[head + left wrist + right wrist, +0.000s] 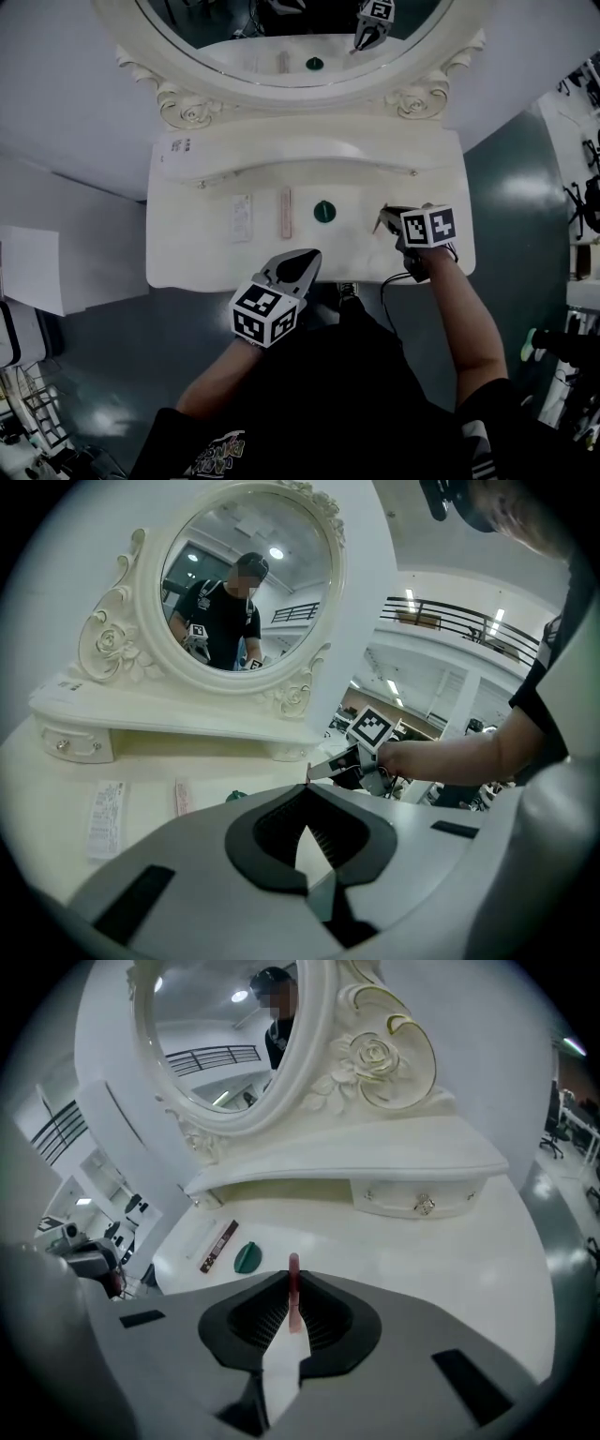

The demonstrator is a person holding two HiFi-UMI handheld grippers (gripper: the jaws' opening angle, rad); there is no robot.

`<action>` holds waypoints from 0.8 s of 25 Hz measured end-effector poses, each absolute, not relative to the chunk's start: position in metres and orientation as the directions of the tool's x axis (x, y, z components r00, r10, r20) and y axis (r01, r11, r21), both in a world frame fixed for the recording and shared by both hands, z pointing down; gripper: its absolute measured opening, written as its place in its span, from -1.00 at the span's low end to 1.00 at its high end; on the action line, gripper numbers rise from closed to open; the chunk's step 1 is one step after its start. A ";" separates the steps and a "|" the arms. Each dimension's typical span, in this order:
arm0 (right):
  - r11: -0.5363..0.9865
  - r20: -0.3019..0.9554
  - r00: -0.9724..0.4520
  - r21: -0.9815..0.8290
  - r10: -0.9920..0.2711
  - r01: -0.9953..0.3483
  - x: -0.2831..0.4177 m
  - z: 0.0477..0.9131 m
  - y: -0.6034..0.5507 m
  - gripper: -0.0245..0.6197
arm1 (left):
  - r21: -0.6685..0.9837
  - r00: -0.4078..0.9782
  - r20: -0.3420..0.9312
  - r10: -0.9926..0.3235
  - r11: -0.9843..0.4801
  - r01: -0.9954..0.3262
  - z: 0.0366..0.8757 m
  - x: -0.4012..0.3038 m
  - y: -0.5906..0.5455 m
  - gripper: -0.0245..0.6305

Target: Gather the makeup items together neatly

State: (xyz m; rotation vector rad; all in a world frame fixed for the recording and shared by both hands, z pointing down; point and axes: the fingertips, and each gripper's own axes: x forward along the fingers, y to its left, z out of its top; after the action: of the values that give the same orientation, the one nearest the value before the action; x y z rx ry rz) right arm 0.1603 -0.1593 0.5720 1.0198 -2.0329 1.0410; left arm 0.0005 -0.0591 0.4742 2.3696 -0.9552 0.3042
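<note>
- Cream-white counter (187, 267) below the oval mirror (234, 56) carries three makeup items in a loose row, each apart from the next: a flat white packet (242, 217) on the left, a slim pink tube (286, 213) in the middle and a round green piece (324, 211) on the right.
- Your right gripper (384, 219) hangs over the counter's right part, to the right of the green piece. Its fingers are clamped on a thin pink-red stick (293, 1296), whose tip pokes out past the fingertips.
- Your left gripper (307, 257) sits at the counter's front edge near the middle. Its fingers are pressed together with nothing between them and point toward the row.
</note>
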 end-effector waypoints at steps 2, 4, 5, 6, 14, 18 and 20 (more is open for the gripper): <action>0.388 0.804 -0.495 -0.363 -0.329 -0.847 0.163 0.578 -0.160 -0.76 | 0.415 0.721 0.402 -0.564 -0.590 -0.693 0.474 0.003 -0.058 -0.90; 0.376 0.807 -0.502 -0.381 -0.311 -0.845 0.164 0.582 -0.161 -0.76 | 0.415 0.721 0.404 -0.563 -0.590 -0.693 0.475 0.006 -0.057 -0.90; 0.369 0.808 -0.506 -0.390 -0.302 -0.843 0.164 0.584 -0.163 -0.76 | 0.416 0.721 0.404 -0.563 -0.589 -0.693 0.475 0.008 -0.056 -0.90; 0.365 0.810 -0.508 -0.396 -0.294 -0.843 0.164 0.585 -0.164 -0.76 | 0.417 0.721 0.405 -0.562 -0.588 -0.693 0.476 0.009 -0.055 -0.90; 0.340 0.822 -0.518 -0.429 -0.236 -0.837 0.166 0.598 -0.176 -0.76 | 0.425 0.710 0.410 -0.572 -0.569 -0.704 0.478 0.015 -0.057 -0.90; 0.314 0.823 -0.531 -0.460 -0.201 -0.831 0.165 0.606 -0.182 -0.75 | 0.431 0.706 0.413 -0.576 -0.559 -0.708 0.481 0.019 -0.058 -0.90; 0.290 0.825 -0.534 -0.474 -0.184 -0.831 0.165 0.611 -0.186 -0.75 | 0.435 0.704 0.415 -0.577 -0.554 -0.710 0.483 0.022 -0.059 -0.90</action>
State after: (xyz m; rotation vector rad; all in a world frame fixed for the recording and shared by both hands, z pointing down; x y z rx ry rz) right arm 0.1652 -0.1858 0.6114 0.9070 -1.9051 1.2627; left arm 0.0222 -0.0590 0.4826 2.3247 -0.9786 0.2989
